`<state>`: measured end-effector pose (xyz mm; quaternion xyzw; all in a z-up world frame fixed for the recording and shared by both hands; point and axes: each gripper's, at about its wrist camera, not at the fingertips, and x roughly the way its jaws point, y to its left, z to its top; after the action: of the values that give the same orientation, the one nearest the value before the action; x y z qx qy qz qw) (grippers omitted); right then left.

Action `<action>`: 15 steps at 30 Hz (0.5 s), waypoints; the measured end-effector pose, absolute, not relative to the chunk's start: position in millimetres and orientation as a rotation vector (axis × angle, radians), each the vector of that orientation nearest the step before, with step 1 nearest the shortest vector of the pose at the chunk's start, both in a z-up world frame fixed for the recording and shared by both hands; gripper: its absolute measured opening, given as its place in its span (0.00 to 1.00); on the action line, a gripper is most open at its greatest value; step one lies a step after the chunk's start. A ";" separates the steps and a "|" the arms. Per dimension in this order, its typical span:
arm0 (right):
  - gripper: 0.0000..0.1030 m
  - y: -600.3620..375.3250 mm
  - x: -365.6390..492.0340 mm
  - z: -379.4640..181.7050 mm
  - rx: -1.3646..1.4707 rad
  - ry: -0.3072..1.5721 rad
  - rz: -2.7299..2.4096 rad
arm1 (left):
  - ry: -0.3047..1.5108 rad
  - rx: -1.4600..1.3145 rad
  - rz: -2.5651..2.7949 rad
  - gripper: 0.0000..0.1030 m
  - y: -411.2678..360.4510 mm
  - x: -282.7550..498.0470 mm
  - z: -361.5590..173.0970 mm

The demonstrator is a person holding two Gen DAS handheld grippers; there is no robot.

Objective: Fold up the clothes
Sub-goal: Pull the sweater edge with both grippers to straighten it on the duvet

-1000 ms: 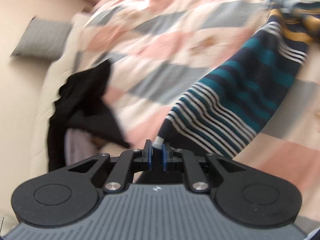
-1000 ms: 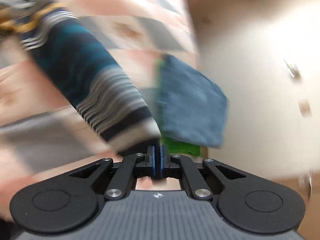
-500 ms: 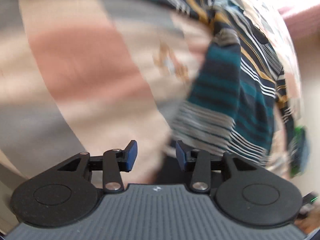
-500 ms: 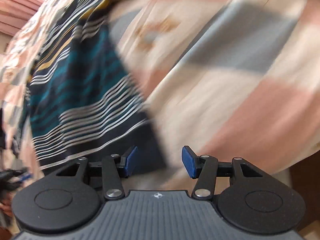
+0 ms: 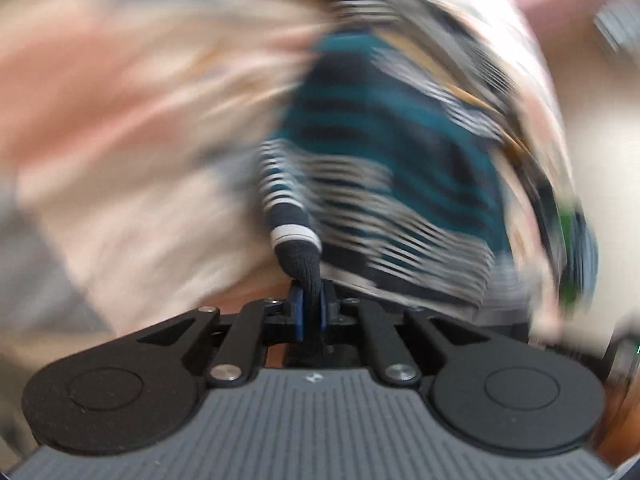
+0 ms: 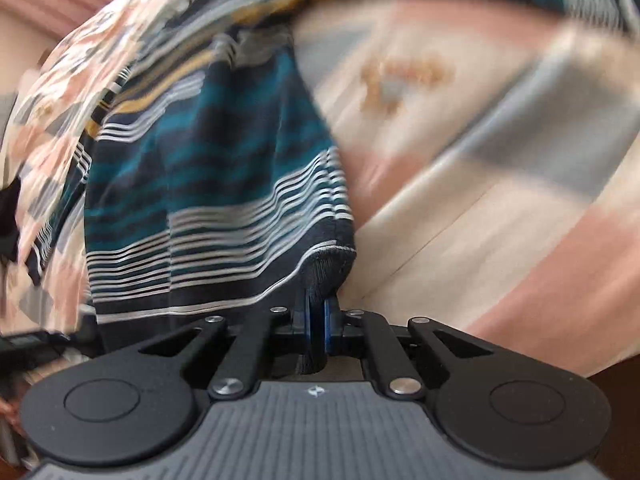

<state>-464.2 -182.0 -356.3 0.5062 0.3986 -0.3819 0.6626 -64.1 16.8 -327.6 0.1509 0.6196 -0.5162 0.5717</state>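
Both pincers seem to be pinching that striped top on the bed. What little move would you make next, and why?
Probably lift both grips and carry the hem toward the far end. The left gripper and right gripper are each shut on a dark hem corner of the striped sweater, which lies on the patchwork bedspread. That would fold it in half.

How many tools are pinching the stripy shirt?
2. The left tool is shut on a dark corner of the stripy shirt. The right tool is shut on another dark corner. The blur may hide more.
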 end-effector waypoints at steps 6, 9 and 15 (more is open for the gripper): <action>0.04 -222.1 -532.0 -352.7 1.149 0.918 -1.140 | 1.419 0.538 -1.363 0.43 17.5 -107.8 -322.7; 0.06 -232.5 -520.5 -385.0 1.172 0.999 -1.133 | 1.539 0.455 -1.248 0.39 23.9 -106.6 -351.6; 0.16 -228.8 -520.5 -398.5 1.135 1.055 -1.126 | 1.664 -0.159 -0.909 0.36 72.8 -58.1 -386.8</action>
<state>-520.5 -228.8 -398.5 0.4848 0.4506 -0.4806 0.5753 -58.1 72.8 -386.8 -0.0682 0.7121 -0.3889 0.5806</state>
